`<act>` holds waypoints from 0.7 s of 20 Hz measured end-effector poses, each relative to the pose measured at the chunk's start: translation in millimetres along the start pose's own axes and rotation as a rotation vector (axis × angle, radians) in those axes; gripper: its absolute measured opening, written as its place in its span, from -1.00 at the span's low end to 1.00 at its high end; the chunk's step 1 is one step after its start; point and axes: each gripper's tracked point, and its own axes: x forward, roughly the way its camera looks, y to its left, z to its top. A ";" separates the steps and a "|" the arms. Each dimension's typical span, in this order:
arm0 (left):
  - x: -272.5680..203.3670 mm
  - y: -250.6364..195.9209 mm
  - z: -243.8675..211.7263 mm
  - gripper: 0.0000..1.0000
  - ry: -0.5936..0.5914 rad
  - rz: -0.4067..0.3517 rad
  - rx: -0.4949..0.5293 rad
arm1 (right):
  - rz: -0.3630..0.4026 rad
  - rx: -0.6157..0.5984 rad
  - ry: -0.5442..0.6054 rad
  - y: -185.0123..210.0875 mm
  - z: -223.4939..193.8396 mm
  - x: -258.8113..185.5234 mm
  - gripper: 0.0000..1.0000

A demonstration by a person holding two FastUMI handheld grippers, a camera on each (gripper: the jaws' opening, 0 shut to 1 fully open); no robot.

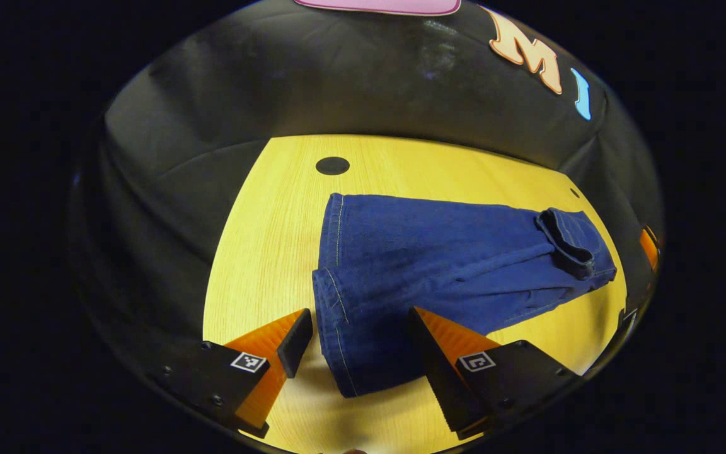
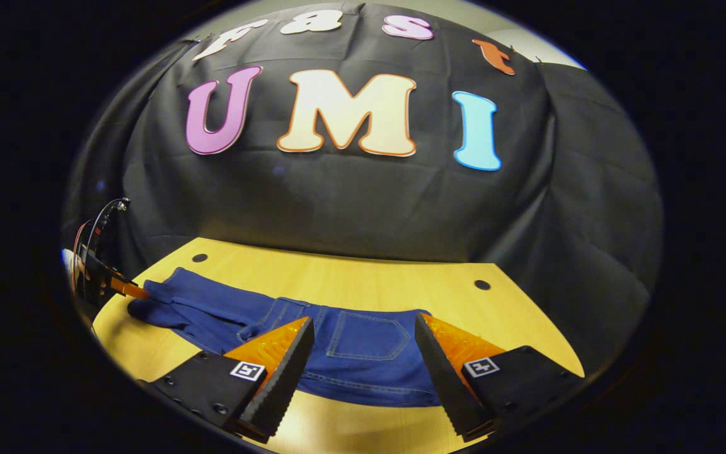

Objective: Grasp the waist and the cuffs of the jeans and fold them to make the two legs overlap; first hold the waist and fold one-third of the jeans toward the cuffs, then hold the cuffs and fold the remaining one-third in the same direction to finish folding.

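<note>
A: Nearest the lens in the left gripper view stood the left gripper (image 1: 358, 340), its fingers spread wide and pinching nothing; the doubled cuffs (image 1: 333, 296) of the jeans (image 1: 438, 265) lay between them on the wooden table (image 1: 262, 239).

B: And the other end?

A: Much the same; in the right gripper view the right gripper (image 2: 363, 353) was spread as well, hovering just above the waist (image 2: 369, 388) with the back pocket (image 2: 368, 335) framed between its fingers; it held nothing.

B: So which step was in hand?

A: As I judged it, the legs already overlapped, one lying on the other; the waist-third fold was not yet done, so the waist grasp came next.

B: How to do it well?

A: I would have lowered the right gripper squarely onto the waistband edge and caught both layers; denim is stiff and heavy, so a shallow bite might slip; then carry the waist low toward the cuffs; the left could steady the cuff end so the legs stayed aligned.

B: Counts?

A: One pair of jeans, stretched lengthwise along the table; two grippers; one back pocket showing; two dark round holes in the tabletop (image 2: 199, 257) in the right gripper view; far off at the cuff end the left gripper (image 2: 125, 287) appeared again, touching or nearly touching the cloth; I could not tell which.
</note>
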 end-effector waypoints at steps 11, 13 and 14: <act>18.5 -15.9 -9.7 0.32 0.105 -0.028 0.074 | -0.051 0.065 0.005 -14.7 10.8 -6.7 0.98; 21.6 -22.4 -4.1 -0.48 0.081 -0.030 0.031 | -0.057 0.059 -0.007 -21.6 15.6 -8.2 0.96; 20.6 -21.4 -3.2 -0.89 0.078 -0.026 0.029 | -0.059 0.055 -0.016 -24.9 19.0 -9.0 0.98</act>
